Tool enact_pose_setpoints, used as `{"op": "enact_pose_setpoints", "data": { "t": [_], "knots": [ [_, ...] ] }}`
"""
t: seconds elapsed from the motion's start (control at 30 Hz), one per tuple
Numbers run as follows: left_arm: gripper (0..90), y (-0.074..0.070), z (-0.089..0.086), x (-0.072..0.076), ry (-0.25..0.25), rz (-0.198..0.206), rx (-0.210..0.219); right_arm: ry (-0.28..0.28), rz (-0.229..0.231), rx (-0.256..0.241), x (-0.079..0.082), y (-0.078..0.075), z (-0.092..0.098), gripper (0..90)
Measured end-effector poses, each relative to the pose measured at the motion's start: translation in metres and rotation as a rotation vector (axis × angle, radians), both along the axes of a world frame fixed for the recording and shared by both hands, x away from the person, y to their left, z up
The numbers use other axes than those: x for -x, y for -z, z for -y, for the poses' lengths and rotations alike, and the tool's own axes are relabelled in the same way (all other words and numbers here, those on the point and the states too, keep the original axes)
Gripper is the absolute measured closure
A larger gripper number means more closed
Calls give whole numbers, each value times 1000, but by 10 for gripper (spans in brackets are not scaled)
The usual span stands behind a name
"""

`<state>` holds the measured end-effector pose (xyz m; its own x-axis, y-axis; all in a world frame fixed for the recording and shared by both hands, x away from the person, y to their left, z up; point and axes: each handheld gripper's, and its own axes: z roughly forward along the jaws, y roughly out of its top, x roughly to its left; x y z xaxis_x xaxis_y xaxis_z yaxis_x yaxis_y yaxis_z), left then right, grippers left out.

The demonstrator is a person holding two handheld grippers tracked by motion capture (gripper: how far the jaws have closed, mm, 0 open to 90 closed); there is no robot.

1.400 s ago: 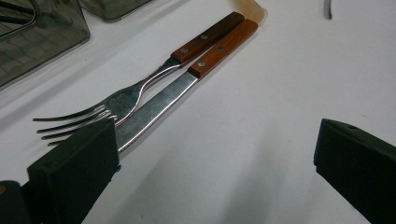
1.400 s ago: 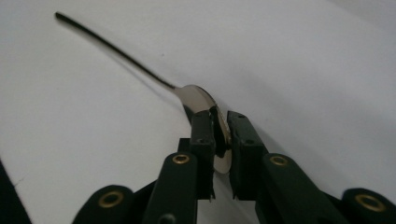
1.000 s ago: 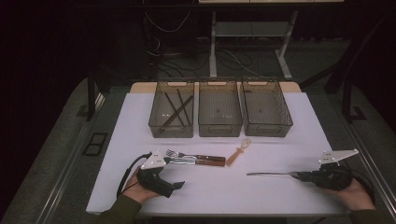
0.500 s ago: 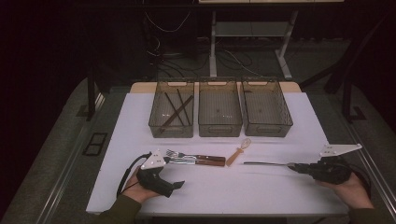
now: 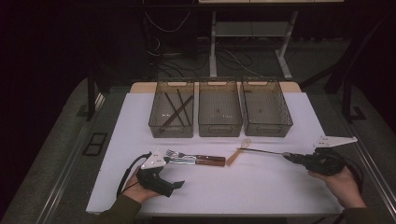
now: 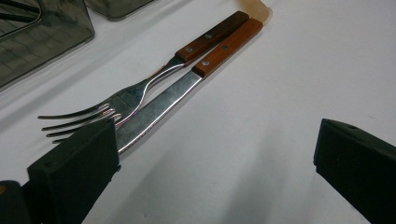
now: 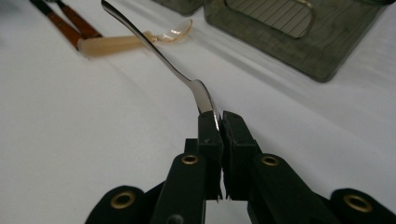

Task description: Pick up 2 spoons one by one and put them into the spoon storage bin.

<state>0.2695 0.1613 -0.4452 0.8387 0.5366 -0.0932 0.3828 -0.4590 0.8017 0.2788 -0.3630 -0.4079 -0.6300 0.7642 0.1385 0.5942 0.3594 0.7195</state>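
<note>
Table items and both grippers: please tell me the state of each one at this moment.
Left gripper: open, jaws wide apart, resting by the fork tines.
Right gripper: shut on the metal utensil.
Metal utensil: clamped at one end, pointing out over the table.
Fork: lying flat beside the knife.
Knife: lying flat.
Plastic spoon: lying flat.
Left bin: holds dark sticks.
Middle bin: empty.
Right bin: empty.

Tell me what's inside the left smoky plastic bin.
The left smoky plastic bin holds dark, thin sticks lying crossed, perhaps chopsticks. How many, I cannot tell; the tinted front wall hides their lower ends.
</note>
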Motion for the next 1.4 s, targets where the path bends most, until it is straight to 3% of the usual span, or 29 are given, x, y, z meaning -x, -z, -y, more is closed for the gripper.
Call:
{"op": "enact_pose_setpoints", "data": {
  "t": [0.27,0.63,1.1,1.4],
  "knots": [
    [0,0,0,0,0,-1,1,121,44,-31,-5,-13,-6,869],
    [0,0,0,0,2,-4,-3,190,93,-60,-20,-31,-20,869],
    [0,0,1,0,8,-6,-2,265,105,-69,-67,-43,-71,869],
    [0,0,2,0,13,-5,1,279,109,-8,-100,-49,-107,869]
  ]
}}
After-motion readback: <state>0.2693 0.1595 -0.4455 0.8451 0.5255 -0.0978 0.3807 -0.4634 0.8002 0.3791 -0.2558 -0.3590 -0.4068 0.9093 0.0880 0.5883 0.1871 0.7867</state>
